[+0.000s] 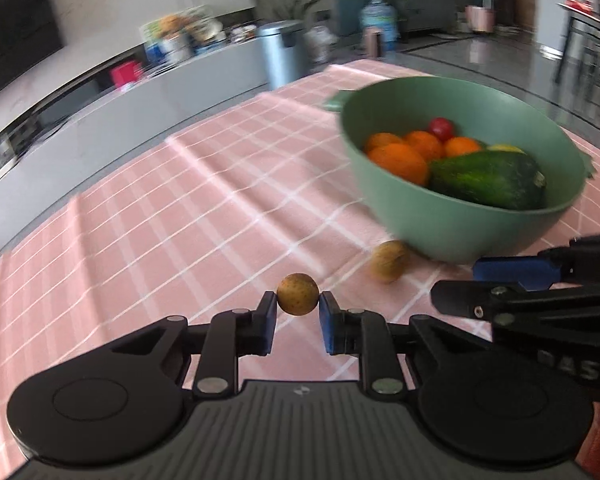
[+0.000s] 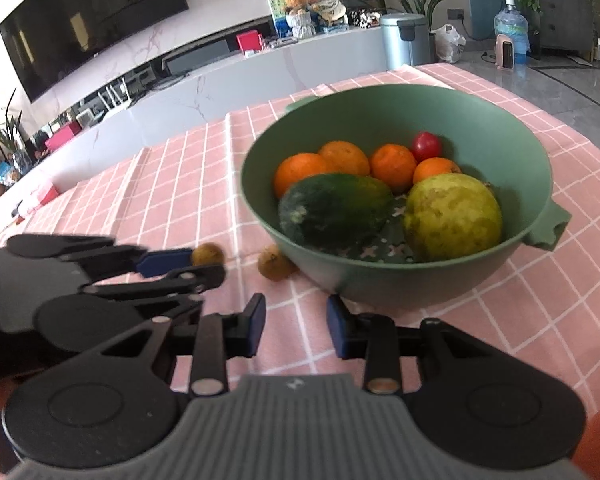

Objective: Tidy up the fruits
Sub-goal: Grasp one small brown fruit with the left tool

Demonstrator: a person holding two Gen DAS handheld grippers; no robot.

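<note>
Brown longan point(image 1: 297, 294) in left claw point(image 1: 297, 300) — raised

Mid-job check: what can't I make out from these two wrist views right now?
- Left wrist view: the pale green fruit is almost wholly hidden behind the cucumber; background shelf items are motion-blurred.
- Right wrist view: the small brown fruit held by the left tool is partly covered by its fingers.
- Both views: the green bowl's floor is mostly covered by fruit.
- Right tool: its body is cut off by the frame edge.
</note>
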